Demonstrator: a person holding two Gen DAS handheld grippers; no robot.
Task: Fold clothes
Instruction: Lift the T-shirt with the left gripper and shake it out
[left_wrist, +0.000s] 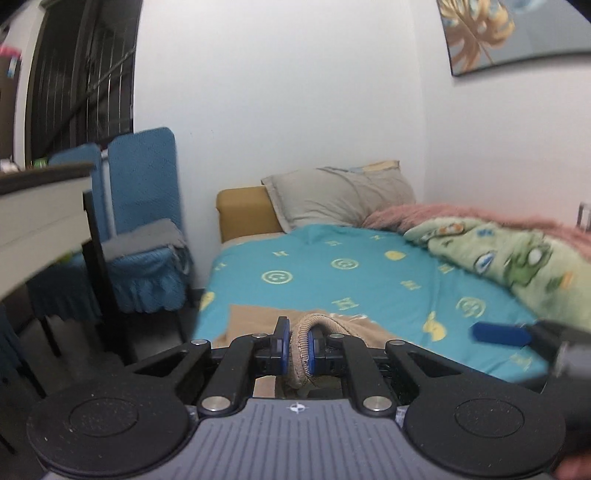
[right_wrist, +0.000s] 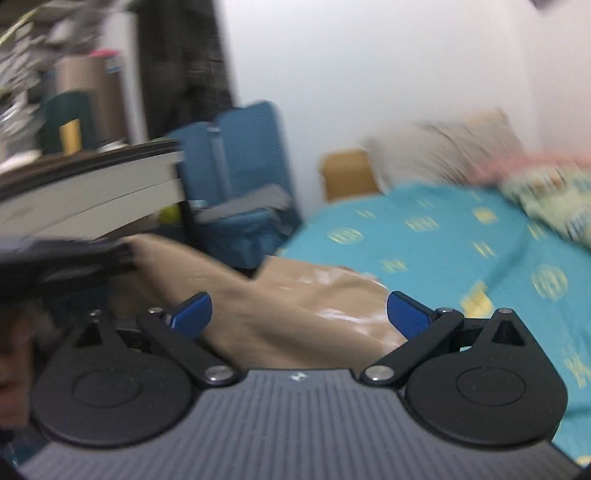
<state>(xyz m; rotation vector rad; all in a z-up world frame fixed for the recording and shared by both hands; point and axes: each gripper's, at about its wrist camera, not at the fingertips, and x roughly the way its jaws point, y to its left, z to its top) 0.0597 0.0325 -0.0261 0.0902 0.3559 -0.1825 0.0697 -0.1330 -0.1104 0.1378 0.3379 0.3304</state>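
A tan garment (left_wrist: 255, 321) lies near the front edge of the bed on the turquoise sheet (left_wrist: 369, 266). My left gripper (left_wrist: 298, 341) is shut on its ribbed hem (left_wrist: 306, 332), which loops up between the blue pads. In the blurred right wrist view the same tan garment (right_wrist: 295, 302) spreads under my right gripper (right_wrist: 299, 314), whose blue fingers (right_wrist: 406, 314) stand wide open above the cloth, holding nothing. The left gripper (right_wrist: 125, 253) appears at the left of that view, lifting a corner of the cloth. The right gripper's blue finger (left_wrist: 498, 332) shows at the right of the left wrist view.
A grey pillow (left_wrist: 340, 199), a pink blanket (left_wrist: 461, 216) and a green cartoon quilt (left_wrist: 517, 258) lie at the head and right side of the bed. Blue covered chairs (left_wrist: 144, 221) and a table (left_wrist: 44, 206) stand left of the bed. White walls close in behind.
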